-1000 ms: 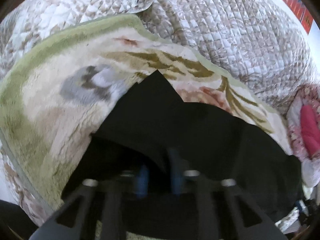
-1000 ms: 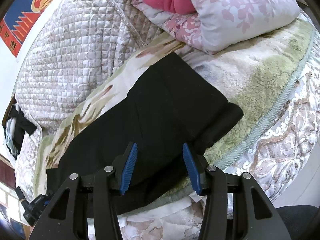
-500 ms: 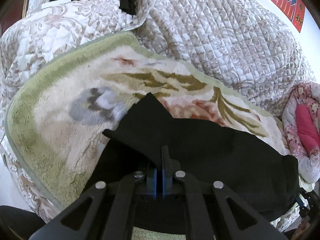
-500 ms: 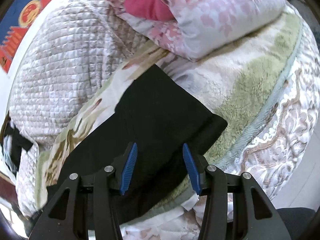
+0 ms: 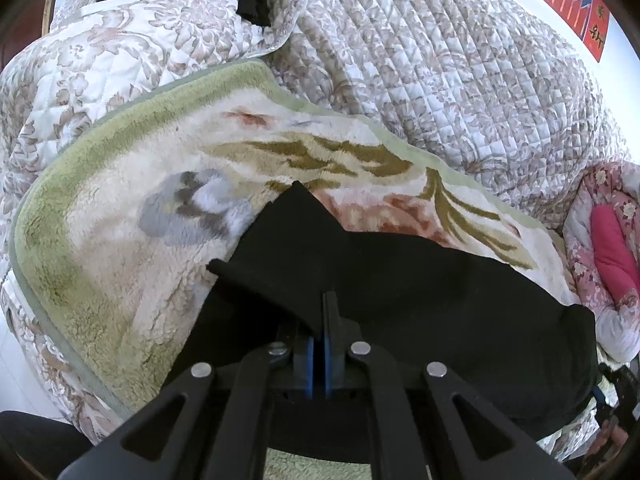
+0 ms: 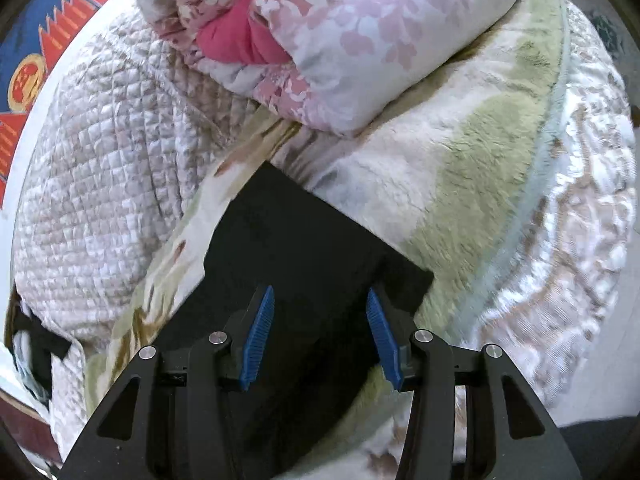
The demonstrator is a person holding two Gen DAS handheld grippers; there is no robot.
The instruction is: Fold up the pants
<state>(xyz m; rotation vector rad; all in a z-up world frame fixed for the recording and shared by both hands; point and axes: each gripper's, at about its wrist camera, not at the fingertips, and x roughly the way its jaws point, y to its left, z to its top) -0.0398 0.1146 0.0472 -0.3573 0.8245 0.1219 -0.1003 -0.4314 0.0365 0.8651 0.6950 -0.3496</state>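
Where the black pants [image 5: 400, 280] lie on the floral fleece blanket [image 5: 120, 240] of the bed, they run lengthwise as a flat dark band; one end is folded over into a pointed flap, seen in the left wrist view; the right wrist view [image 6: 304, 248] shows the other end squared off, near the blanket's green border. Left gripper [image 5: 325, 320]: blue fingers pressed together, pinching the raised fold of the pants. Right gripper [image 6: 320, 332]: fingers spread wide, over the pants, nothing held. Bare blanket shows beyond the flap; pink floral quilt [image 6: 360, 40] lies beyond the squared end.
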